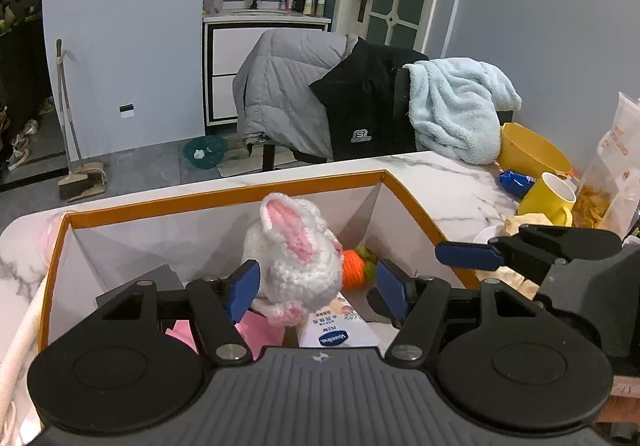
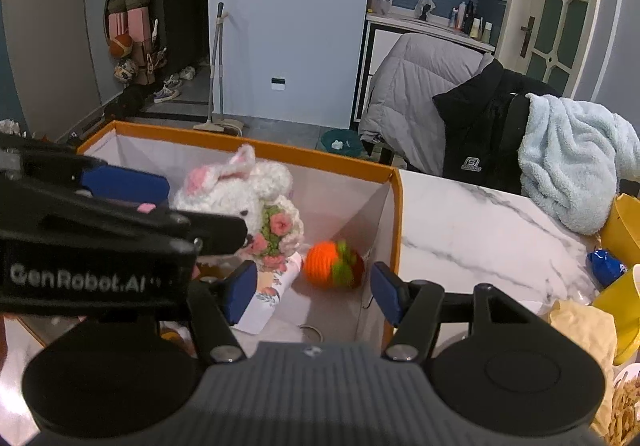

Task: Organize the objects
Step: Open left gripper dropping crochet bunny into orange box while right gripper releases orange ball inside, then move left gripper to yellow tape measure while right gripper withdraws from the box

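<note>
An orange-rimmed storage box point(image 1: 224, 198) stands on the marble table; it also shows in the right wrist view point(image 2: 394, 214). Inside are a white crocheted bunny point(image 1: 292, 266) with a flower bouquet point(image 2: 276, 234), an orange crocheted fruit point(image 2: 330, 264), a Vaseline box point(image 1: 336, 334) and a pink item point(image 1: 260, 330). My left gripper point(image 1: 318, 290) is open over the box, the bunny between its blue pads, touching the left pad point(image 1: 242, 290). My right gripper point(image 2: 314, 290) is open and empty above the box's right end, near the orange fruit.
To the right on the table point(image 2: 480, 230) are a yellow mug point(image 1: 550, 198), a yellow bowl point(image 1: 532, 154), a blue packet point(image 1: 514, 180), a snack bag point(image 1: 612, 174) and a light blue towel point(image 1: 456, 106). Chairs draped with jackets point(image 1: 304, 94) stand behind.
</note>
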A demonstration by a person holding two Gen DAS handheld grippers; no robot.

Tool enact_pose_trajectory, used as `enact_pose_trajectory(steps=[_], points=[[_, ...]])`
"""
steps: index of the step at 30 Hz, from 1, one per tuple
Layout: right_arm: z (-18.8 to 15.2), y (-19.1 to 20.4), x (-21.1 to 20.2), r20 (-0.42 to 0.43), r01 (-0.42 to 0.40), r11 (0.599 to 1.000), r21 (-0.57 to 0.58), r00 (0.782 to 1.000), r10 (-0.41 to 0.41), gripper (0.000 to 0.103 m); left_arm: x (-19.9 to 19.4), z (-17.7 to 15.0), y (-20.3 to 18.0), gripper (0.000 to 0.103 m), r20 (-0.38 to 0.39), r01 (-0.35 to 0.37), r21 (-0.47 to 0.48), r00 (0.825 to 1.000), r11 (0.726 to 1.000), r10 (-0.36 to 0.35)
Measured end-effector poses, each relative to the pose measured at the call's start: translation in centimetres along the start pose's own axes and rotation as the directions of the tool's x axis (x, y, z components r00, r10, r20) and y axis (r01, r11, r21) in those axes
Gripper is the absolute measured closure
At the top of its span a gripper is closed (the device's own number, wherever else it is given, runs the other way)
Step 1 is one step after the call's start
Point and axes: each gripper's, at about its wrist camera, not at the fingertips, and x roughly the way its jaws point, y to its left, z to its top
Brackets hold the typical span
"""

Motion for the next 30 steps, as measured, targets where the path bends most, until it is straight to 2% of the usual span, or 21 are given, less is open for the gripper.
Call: enact_pose_trajectory(steps=[6, 14, 19, 24, 26, 30], points=[[0.0, 0.2, -1.0, 0.002, -0.001, 1.0, 0.006, 1.0, 0.001, 0.038, -1.1, -0.3, -0.2, 0.027, 0.002, -0.001, -0.002, 1.0, 1.0, 0.001], [-0.6, 0.4, -3.3, 0.018, -0.024, 0.999, 0.047, 1.0, 0.023, 0.037, -4.6, -1.0, -0.4, 0.027, 0.035, 0.014, 0.007, 0.999, 1.0, -0.014], [-1.5, 1.3, -5.1, 0.021, -0.046, 0.998, 0.042, 0.999, 0.045, 0.037, -7.6, -2.7, -0.1, 0.027, 0.067, 0.054, 0.0, 0.996, 0.999, -0.053], [-2.5, 2.7, -7.0, 0.023, -0.074, 0.997, 0.001, 0.997, 0.074, 0.037, -10.0, -4.0, 0.3, 0.027, 0.075, 0.063, 0.015, 0.995, 0.998, -0.064], [-2.8, 3.1, -7.8, 0.025, -0.08, 0.997, -0.005, 0.996, 0.08, 0.037, -11.2, -5.1, 0.4, 0.027, 0.09, 0.088, 0.015, 0.992, 0.996, -0.089], [-3.6, 3.8, -8.6, 0.004, -0.075, 0.997, -0.034, 0.997, 0.075, 0.036, -13.4, -7.5, 0.7, 0.026, 0.118, 0.087, 0.013, 0.989, 0.996, -0.088]])
